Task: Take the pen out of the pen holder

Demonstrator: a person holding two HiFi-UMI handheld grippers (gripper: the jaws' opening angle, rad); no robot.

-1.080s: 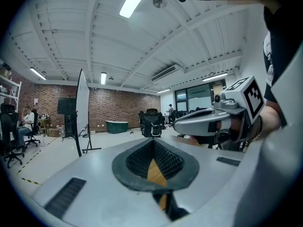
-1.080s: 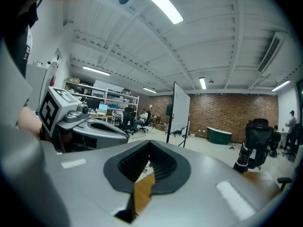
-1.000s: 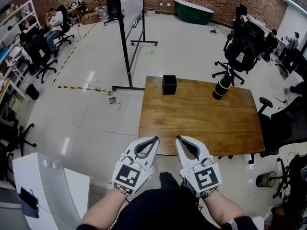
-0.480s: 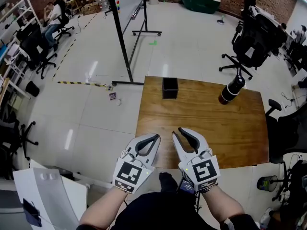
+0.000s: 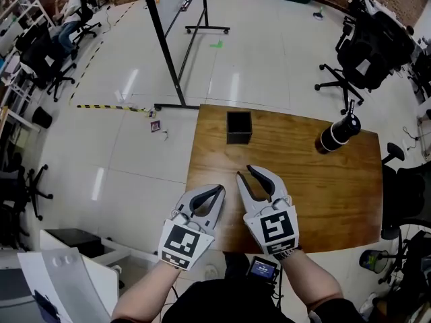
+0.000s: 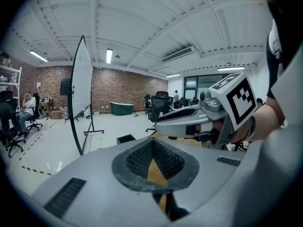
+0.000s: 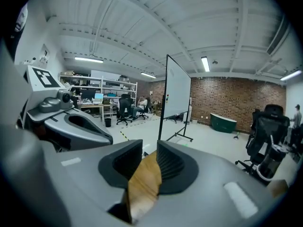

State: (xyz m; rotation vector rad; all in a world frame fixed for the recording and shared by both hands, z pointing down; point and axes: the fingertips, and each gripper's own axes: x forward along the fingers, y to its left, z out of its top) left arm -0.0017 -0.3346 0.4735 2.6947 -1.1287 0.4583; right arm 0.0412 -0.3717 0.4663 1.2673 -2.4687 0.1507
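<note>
The round dark pen holder stood at the far right of the wooden table, with the thin dark pen rising from its top (too small to make out more). A black square box sat near the far edge, well apart from it. The left gripper hung clenched and empty over the near edge. Beside it, the right gripper had just been opening, with only bare tabletop showing between its jaws.

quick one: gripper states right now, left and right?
Left gripper: closed, empty.
Right gripper: open, jaws have just been opening, nothing between them.
</note>
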